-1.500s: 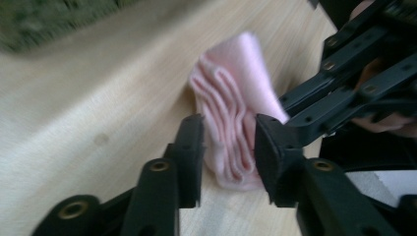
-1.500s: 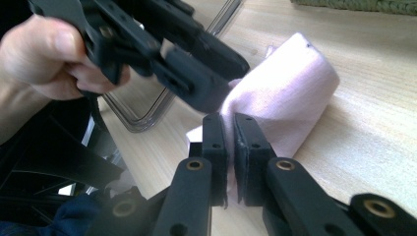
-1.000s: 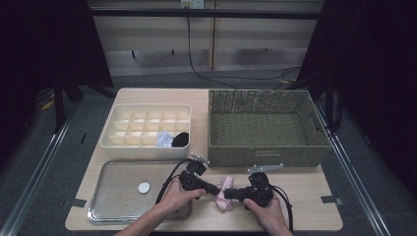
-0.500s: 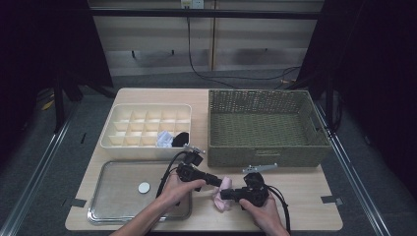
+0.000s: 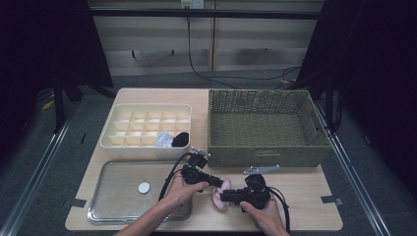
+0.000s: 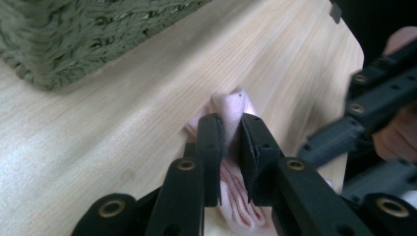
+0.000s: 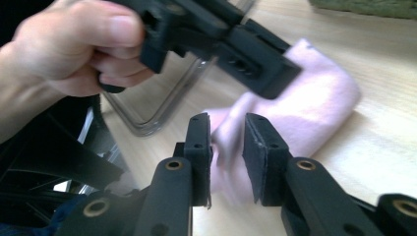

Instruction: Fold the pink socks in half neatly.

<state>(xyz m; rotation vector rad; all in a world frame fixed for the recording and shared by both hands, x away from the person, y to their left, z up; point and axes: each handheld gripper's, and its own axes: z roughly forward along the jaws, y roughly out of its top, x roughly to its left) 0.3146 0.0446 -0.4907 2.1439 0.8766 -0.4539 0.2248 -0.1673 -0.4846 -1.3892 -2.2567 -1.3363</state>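
Note:
A pink cloth (image 5: 219,197) lies crumpled on the wooden table near its front edge, between my two grippers. My left gripper (image 5: 220,183) comes in from the left and is shut on an upturned fold of the pink cloth (image 6: 230,105), pinched between its jaws (image 6: 231,142). From the right, my right gripper (image 5: 225,198) takes the lower end of the cloth. In the right gripper view the pink cloth (image 7: 314,108) fills the gap between the jaws of the right gripper (image 7: 227,142), and the left gripper (image 7: 255,66) bites it just beyond.
A green wicker basket (image 5: 265,153) stands close behind the grippers. A cream compartment box (image 5: 147,143) at the back left holds a white item (image 5: 163,139) and a black one (image 5: 181,139). A metal tray (image 5: 110,206) with a small white disc (image 5: 143,187) lies front left.
Over the last second my left gripper has moved a little farther from the person, toward the basket, taking its end of the cloth along. The right gripper has barely shifted.

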